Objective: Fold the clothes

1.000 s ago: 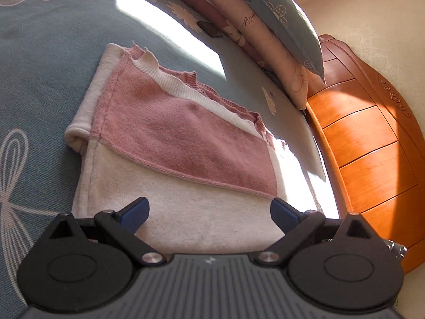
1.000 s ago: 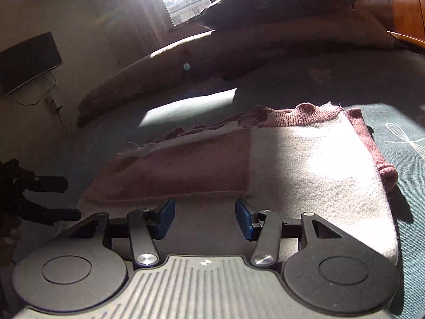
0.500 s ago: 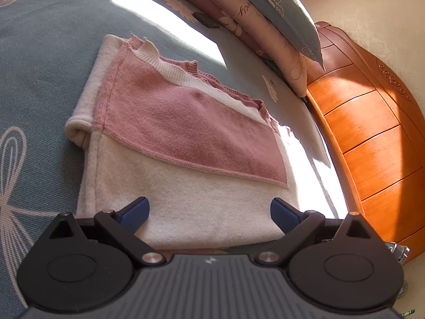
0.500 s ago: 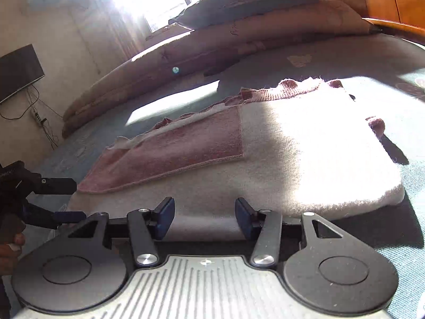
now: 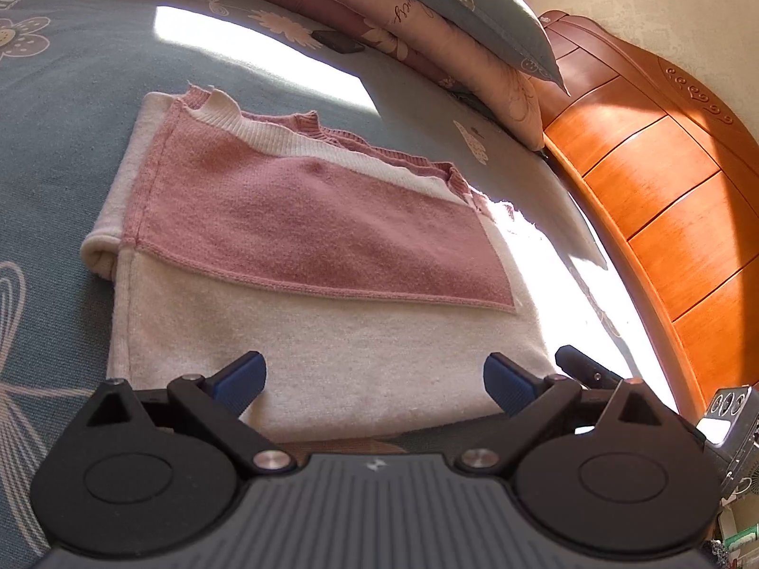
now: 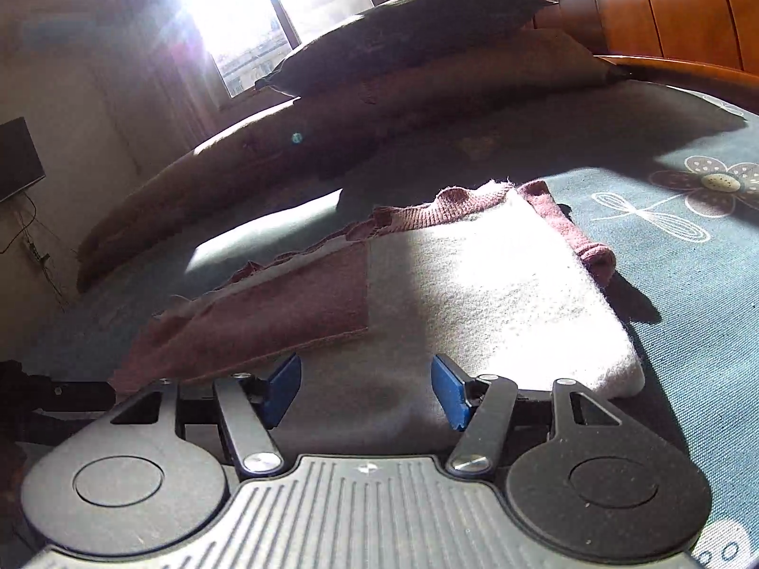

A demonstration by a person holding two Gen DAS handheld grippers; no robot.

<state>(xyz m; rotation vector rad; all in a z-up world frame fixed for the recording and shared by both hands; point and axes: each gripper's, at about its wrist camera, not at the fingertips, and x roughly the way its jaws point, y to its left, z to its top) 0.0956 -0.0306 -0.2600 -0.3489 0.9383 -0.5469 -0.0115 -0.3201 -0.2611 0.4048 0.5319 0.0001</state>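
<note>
A pink and cream sweater [image 5: 308, 261] lies folded into a flat rectangle on the blue bedspread [image 5: 57, 133]. My left gripper [image 5: 374, 381] is open wide, its blue pads just above the sweater's near cream edge with nothing pinched between them. In the right wrist view the same sweater [image 6: 474, 279] shows half in sun. My right gripper [image 6: 365, 391] hovers at its near edge; its jaws are opening, and only flat cloth lies below the gap. The other gripper's dark finger [image 5: 583, 365] shows at the sweater's right corner.
Stacked pillows [image 5: 455, 28] line the far side of the bed. An orange wooden headboard [image 5: 664, 180] curves along the right. A bright window [image 6: 265, 23] and a dark screen [image 6: 14, 156] are in the right wrist view. A small device [image 5: 730, 417] sits at the bed's edge.
Both grippers have drawn back a little from the sweater's near edge. The right gripper's pads stand wider apart than before. The sweater lies as it did.
</note>
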